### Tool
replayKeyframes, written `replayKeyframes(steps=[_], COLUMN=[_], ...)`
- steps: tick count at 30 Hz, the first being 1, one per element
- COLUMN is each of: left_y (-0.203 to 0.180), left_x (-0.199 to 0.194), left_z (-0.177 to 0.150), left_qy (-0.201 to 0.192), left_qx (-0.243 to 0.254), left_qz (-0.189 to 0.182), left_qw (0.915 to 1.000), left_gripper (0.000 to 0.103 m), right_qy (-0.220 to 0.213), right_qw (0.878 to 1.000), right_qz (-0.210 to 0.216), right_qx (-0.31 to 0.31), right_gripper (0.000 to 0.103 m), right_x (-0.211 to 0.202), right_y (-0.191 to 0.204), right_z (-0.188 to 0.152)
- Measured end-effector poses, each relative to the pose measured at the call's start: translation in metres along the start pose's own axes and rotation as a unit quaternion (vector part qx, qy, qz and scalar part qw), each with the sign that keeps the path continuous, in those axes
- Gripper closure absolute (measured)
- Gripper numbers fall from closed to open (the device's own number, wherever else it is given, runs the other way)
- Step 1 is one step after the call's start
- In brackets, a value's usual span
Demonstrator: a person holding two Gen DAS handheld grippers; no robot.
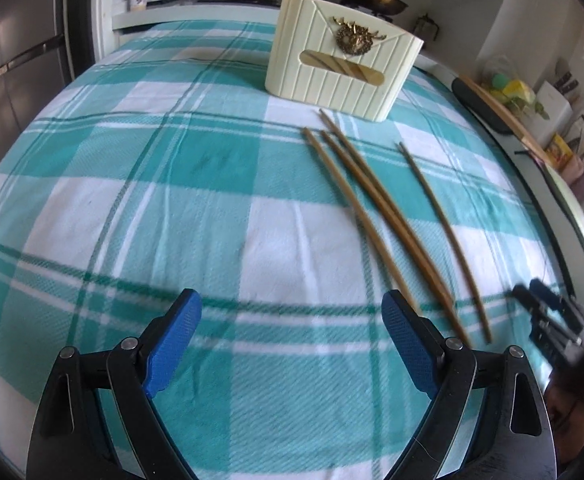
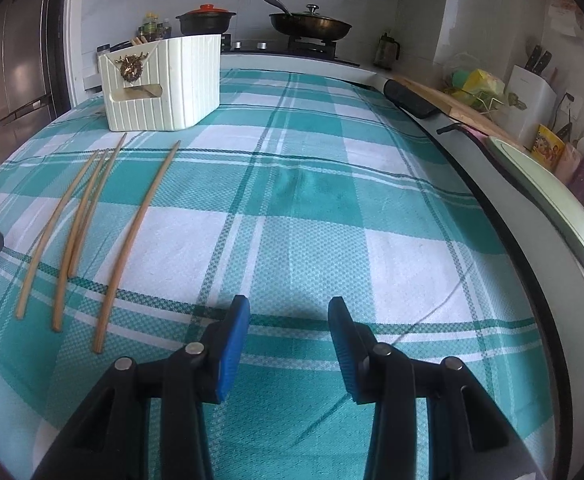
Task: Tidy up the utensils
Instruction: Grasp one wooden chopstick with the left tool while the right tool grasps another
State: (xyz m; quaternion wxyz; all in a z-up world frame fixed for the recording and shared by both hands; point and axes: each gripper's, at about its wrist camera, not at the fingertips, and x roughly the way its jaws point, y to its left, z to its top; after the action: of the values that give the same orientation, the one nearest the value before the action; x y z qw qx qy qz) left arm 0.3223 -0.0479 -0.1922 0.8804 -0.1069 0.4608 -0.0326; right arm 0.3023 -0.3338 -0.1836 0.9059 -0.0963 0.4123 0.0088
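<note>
Several wooden chopsticks point(image 1: 376, 216) lie loose on the teal checked cloth, in front of a cream ribbed utensil holder point(image 1: 342, 66) that has more chopsticks inside. In the right wrist view the chopsticks point(image 2: 88, 220) lie at the left and the holder point(image 2: 164, 84) stands at the far left. My left gripper point(image 1: 292, 340) is open and empty, low over the cloth, just left of the chopsticks' near ends. My right gripper point(image 2: 288, 336) is open and empty over the cloth, to the right of the chopsticks; it also shows in the left wrist view point(image 1: 548, 316) at the right edge.
The cloth point(image 2: 332, 200) covers the table. A counter behind holds a stove with a frying pan point(image 2: 312, 24) and a black pot point(image 2: 206, 16). A cutting board point(image 2: 452, 104), knife block and bottles line the right counter. A fridge point(image 2: 16, 80) stands at left.
</note>
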Motion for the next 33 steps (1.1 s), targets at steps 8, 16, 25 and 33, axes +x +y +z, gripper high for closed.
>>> replayKeyframes(steps=[8, 16, 25, 33], left_y=[-0.024, -0.039, -0.028, -0.027], left_x=[0.032, 0.054, 0.043, 0.038], left_z=[0.033, 0.031, 0.026, 0.021], left_qy=[-0.001, 0.000, 0.006, 0.008], left_qx=[-0.005, 0.053, 0.068, 0.088], left_qz=[0.012, 0.073, 0.044, 0.046], left_qw=[0.9999, 0.9959, 0.9967, 0.9951], left_gripper=[0.011, 0.011, 0.031, 0.055], right_qy=[0.000, 0.000, 0.002, 0.033], right_qw=[1.000, 1.000, 0.997, 0.988], right_qz=[-0.001, 0.002, 0.072, 0.147], right_qx=[-0.001, 0.002, 0.040, -0.023], right_gripper=[0.061, 0.061, 0.061, 0.070], right_x=[0.000, -0.001, -0.008, 0.016], right_y=[0.000, -0.001, 0.003, 0.059], right_z=[0.000, -0.001, 0.013, 0.052])
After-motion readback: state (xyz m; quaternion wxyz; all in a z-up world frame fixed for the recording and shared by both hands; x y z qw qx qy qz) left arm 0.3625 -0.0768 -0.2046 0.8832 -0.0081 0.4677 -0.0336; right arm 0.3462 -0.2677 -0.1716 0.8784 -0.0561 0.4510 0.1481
